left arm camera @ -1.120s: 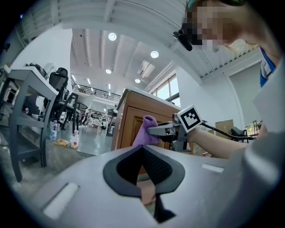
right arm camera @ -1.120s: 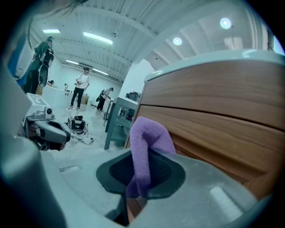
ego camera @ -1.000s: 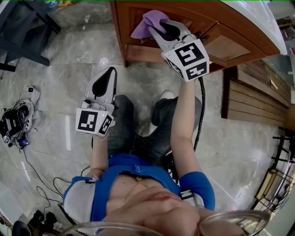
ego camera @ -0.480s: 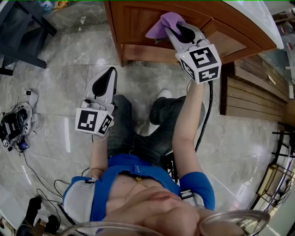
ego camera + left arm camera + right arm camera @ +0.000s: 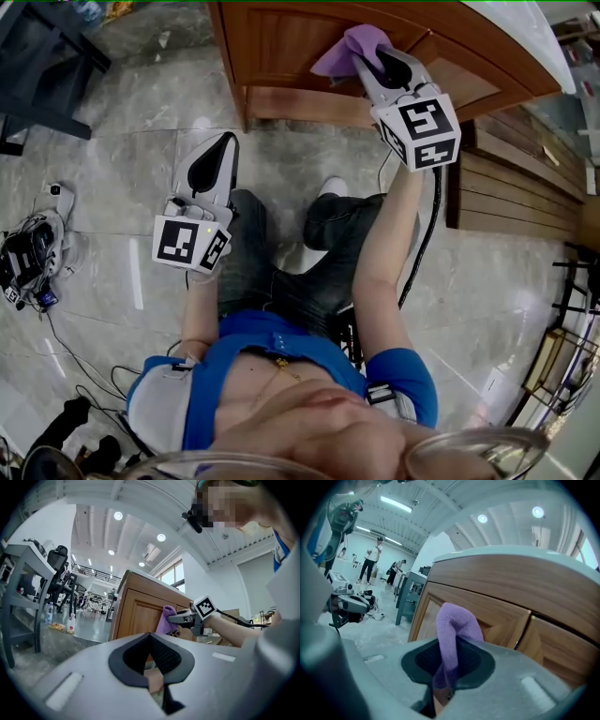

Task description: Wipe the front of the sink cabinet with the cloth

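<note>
Head view, looking steeply down: a seated person held a gripper in each hand before a wooden sink cabinet (image 5: 281, 42) that stood on a grey tiled floor (image 5: 122, 141). The right gripper (image 5: 375, 58) was raised to the cabinet front, its jaws clenched on a purple cloth (image 5: 349, 47), and the bunched cloth lay against the wood of the upper front. In the right gripper view the cloth (image 5: 454, 620) rose out from between the closed jaws with a door panel (image 5: 492, 616) right behind it; whether it pressed firmly or only brushed the wood could not be told. The left gripper (image 5: 223, 145) hung low beside the person's left leg (image 5: 248, 253), well apart from the cabinet, and the left gripper view showed its jaws drawn together with nothing held. The step in hand appeared to be the wiping stroke itself, across the upper part of the front. The next move would likely call for pressing the cloth flat to the wood and sweeping it sideways or downward over parts not yet covered, with a tight grasp on the cloth
</note>
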